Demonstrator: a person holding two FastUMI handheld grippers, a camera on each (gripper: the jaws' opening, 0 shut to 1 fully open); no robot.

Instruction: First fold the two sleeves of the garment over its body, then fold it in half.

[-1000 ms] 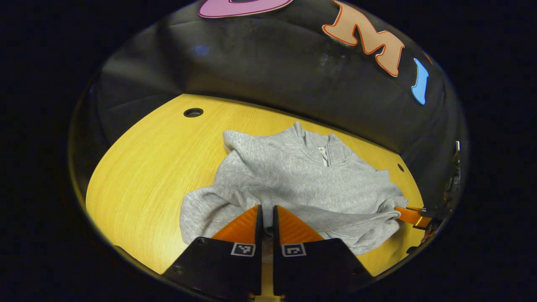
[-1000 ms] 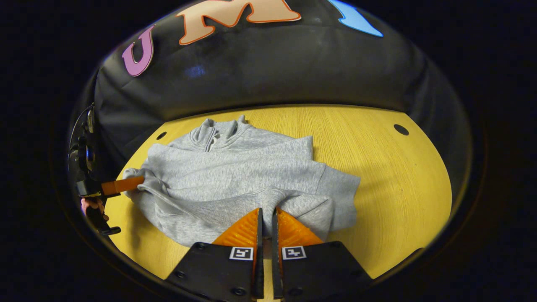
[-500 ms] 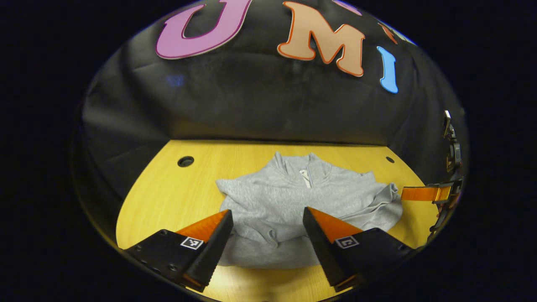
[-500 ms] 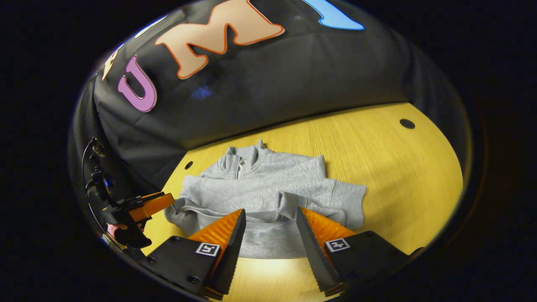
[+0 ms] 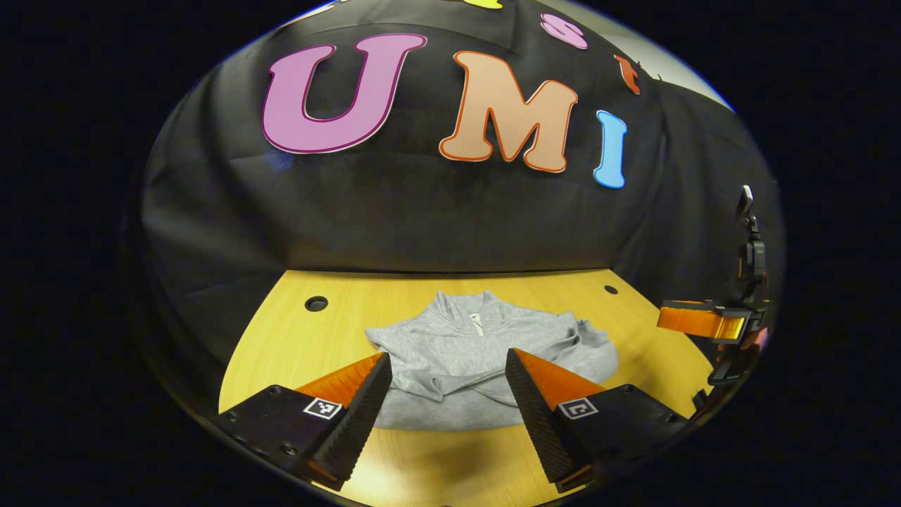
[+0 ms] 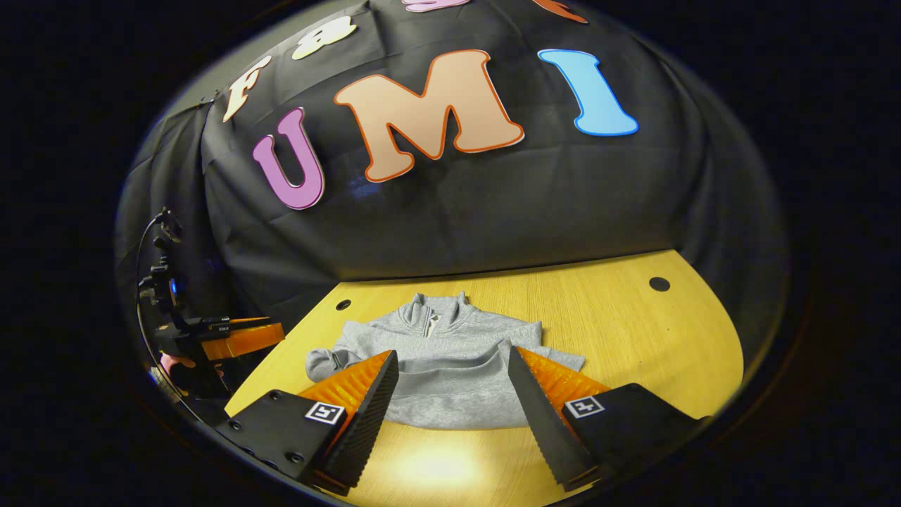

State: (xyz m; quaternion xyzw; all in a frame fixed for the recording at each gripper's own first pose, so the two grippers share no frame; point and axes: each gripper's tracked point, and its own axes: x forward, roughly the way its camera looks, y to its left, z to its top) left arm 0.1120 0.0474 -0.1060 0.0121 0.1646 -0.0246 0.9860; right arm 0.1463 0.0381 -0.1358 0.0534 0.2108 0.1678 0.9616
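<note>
Sweatshirt (image 5: 464, 359), grey, lies folded in half on yellow table (image 5: 295, 338), collar toward the wall, just beyond both tongs. Left gripper (image 5: 447, 405) fingers spread wide, empty, above its near edge. Right gripper (image 6: 450, 405) likewise wide, holding nothing.

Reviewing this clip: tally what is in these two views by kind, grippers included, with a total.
Garments: 1, the grey sweatshirt lying folded on the table.
Grippers: 2, the left gripper and the right gripper, both with fingers spread apart above the table.
Tables: 1.
Round holes in the tabletop: 2.
Total: 6.
</note>
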